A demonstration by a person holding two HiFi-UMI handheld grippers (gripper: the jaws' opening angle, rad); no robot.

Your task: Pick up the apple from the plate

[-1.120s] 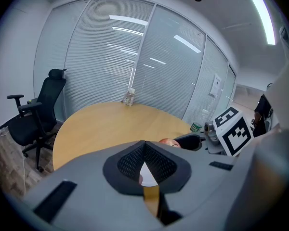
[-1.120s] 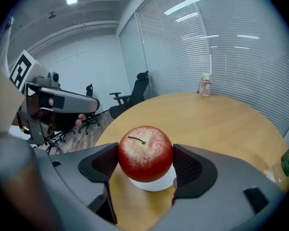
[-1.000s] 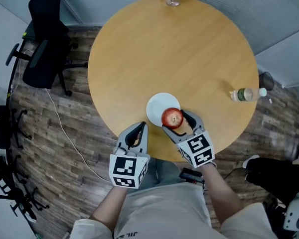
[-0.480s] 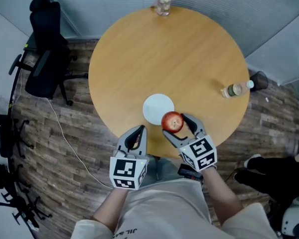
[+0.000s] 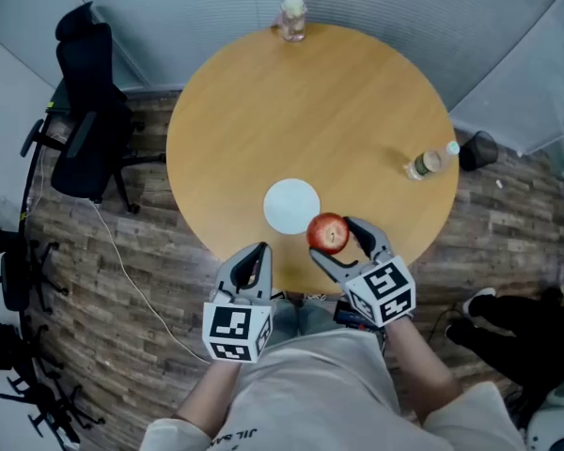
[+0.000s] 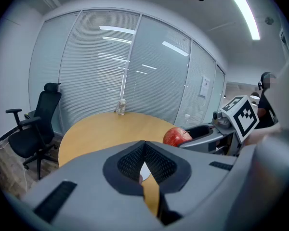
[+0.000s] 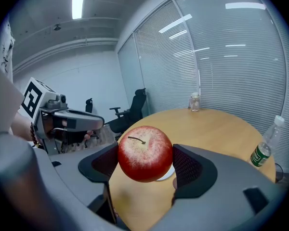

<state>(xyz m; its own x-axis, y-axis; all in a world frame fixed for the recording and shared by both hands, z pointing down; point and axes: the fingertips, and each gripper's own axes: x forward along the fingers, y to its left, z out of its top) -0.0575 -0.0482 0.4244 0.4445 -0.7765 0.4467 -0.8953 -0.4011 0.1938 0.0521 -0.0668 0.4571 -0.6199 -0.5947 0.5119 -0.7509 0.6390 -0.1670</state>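
Note:
A red apple (image 5: 328,233) (image 7: 145,153) hangs in the air, with my right gripper (image 5: 342,244) (image 7: 145,163) shut on it, above the table's near edge. The white plate (image 5: 291,206) lies bare on the round wooden table (image 5: 310,111), just beyond and left of the apple; a sliver of the plate (image 7: 165,173) shows under the apple. My left gripper (image 5: 252,261) (image 6: 143,163) is shut with nothing in it, held off the table's near edge, left of the right one. In the left gripper view the apple (image 6: 176,136) and right gripper (image 6: 207,134) appear at right.
A glass jar (image 5: 291,17) stands at the table's far edge. A plastic bottle (image 5: 429,163) (image 7: 263,148) stands near the right edge. A black office chair (image 5: 86,111) is left of the table; glass walls with blinds lie beyond.
My right gripper has lifted the apple off the plate and drawn it toward me, past the plate's near rim. The left gripper has stayed shut and pulled back slightly.

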